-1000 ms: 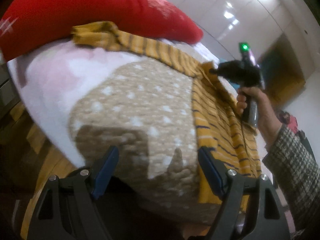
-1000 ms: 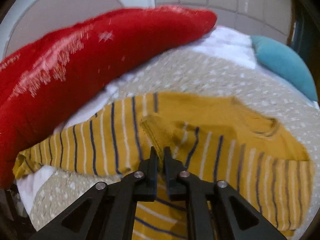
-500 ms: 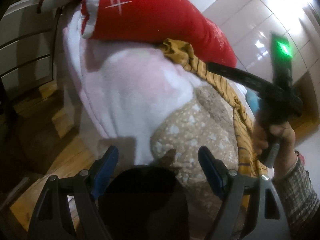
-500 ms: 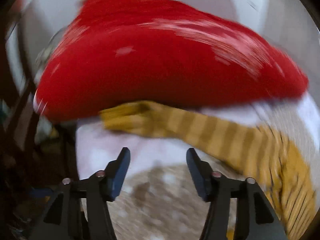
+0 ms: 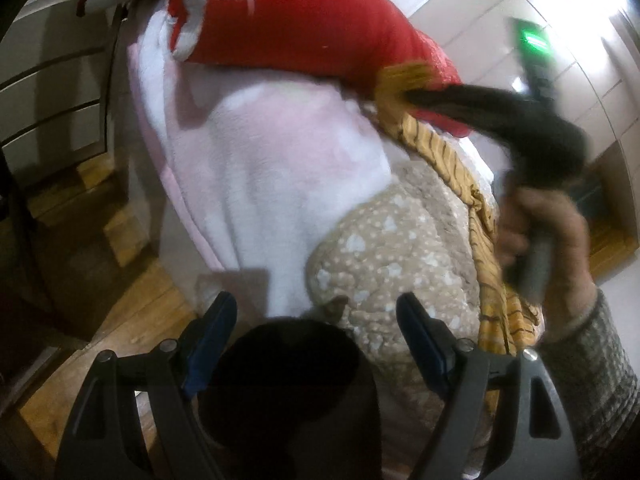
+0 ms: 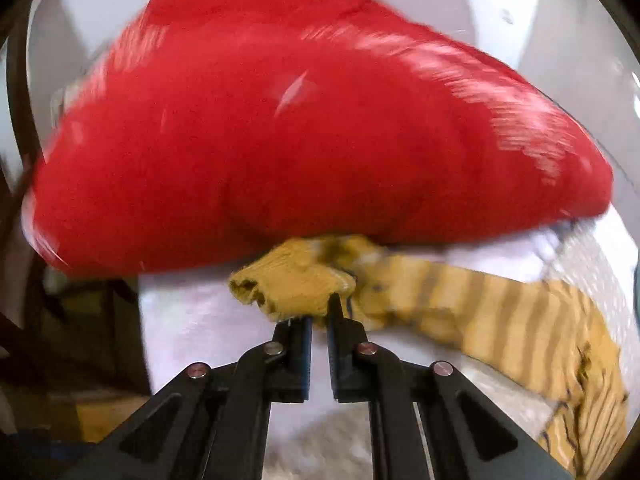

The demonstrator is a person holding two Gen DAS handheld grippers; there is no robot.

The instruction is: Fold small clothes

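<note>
Now right gripper point(image 6: 319, 314) pinched on striped sweater's point(image 6: 504, 320) cuff below red pillow point(image 6: 304, 136); left gripper point(image 5: 316, 332) wide open, empty, well short of that pillow.

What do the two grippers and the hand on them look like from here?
The left gripper is a black frame with silver rivets and blue pads on its fingers. The right gripper is the same black build, with narrow fingers, silver rivets and a green light on top. The right hand is bare, with a grey checked sleeve.
</note>
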